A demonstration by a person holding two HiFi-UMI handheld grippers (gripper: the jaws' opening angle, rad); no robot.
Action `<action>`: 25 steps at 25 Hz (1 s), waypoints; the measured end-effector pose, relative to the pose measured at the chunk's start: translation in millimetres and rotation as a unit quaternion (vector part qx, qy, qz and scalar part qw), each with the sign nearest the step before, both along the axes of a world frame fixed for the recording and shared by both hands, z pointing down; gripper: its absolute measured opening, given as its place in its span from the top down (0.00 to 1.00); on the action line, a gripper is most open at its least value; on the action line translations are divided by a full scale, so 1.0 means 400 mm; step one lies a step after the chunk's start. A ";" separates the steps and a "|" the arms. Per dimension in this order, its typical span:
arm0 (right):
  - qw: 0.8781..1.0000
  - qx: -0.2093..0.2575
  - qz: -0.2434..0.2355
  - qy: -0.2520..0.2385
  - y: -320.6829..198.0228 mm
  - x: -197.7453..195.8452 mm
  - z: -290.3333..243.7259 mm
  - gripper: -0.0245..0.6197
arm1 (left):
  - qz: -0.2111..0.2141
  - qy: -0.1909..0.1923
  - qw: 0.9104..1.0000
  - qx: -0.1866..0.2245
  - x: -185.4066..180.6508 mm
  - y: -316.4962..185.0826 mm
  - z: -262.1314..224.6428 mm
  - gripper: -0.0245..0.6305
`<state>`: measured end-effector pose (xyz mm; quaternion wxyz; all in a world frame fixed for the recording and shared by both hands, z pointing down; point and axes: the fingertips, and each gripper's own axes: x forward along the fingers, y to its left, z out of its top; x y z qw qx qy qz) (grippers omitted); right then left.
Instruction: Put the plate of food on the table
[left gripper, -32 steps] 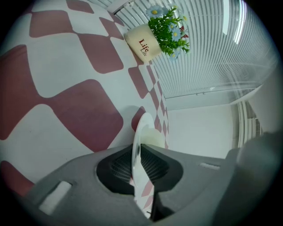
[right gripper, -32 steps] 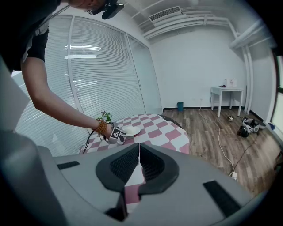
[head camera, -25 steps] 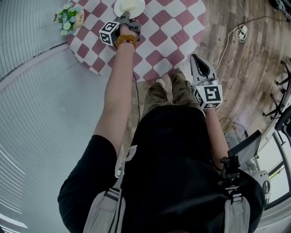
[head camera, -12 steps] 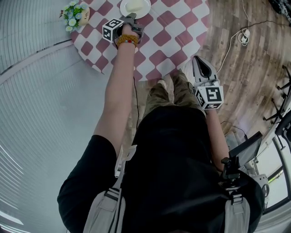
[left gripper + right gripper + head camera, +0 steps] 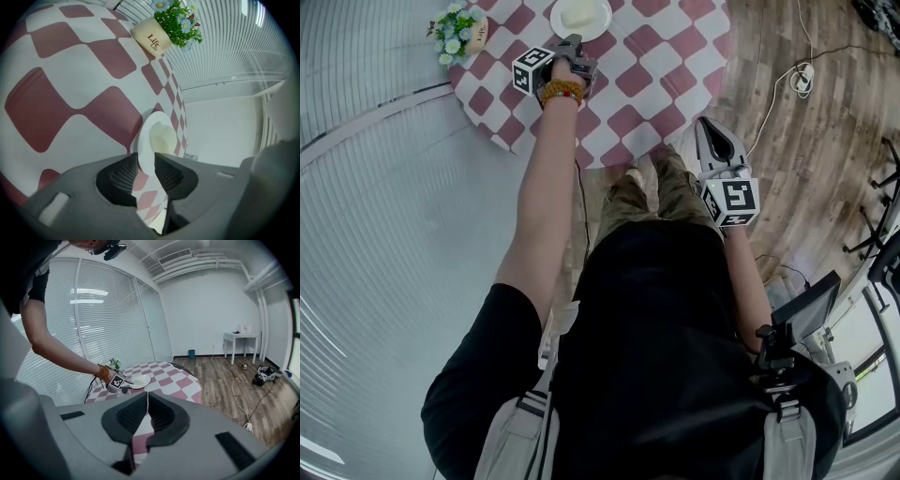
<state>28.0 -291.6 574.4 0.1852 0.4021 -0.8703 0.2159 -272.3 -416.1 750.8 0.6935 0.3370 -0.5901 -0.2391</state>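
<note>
- The plate (image 5: 580, 17), with pale food (image 5: 162, 137) on it, lies far on the checked surface (image 5: 649, 80).
- A pot (image 5: 471, 36) of flowers stands at the far left.
- My left hand-held gripper (image 5: 574, 45) pinches the plate's near rim.
- My right hand-held gripper (image 5: 718, 141) is nearly closed and holds nothing.

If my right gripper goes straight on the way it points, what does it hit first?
Probably the checkered table, at its near edge; nothing else shows ahead of the right gripper. Depth is unclear.
</note>
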 end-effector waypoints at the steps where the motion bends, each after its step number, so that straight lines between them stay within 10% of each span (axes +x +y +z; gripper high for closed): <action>1: 1.000 0.001 -0.001 0.000 0.001 0.000 -0.003 0.94 | 0.001 -0.002 1.000 0.001 0.000 0.002 -0.008 0.82; 25: 0.996 0.062 -0.065 -0.028 -0.051 -0.113 -0.095 0.94 | -0.060 0.026 0.996 0.060 0.002 0.111 -0.171 0.82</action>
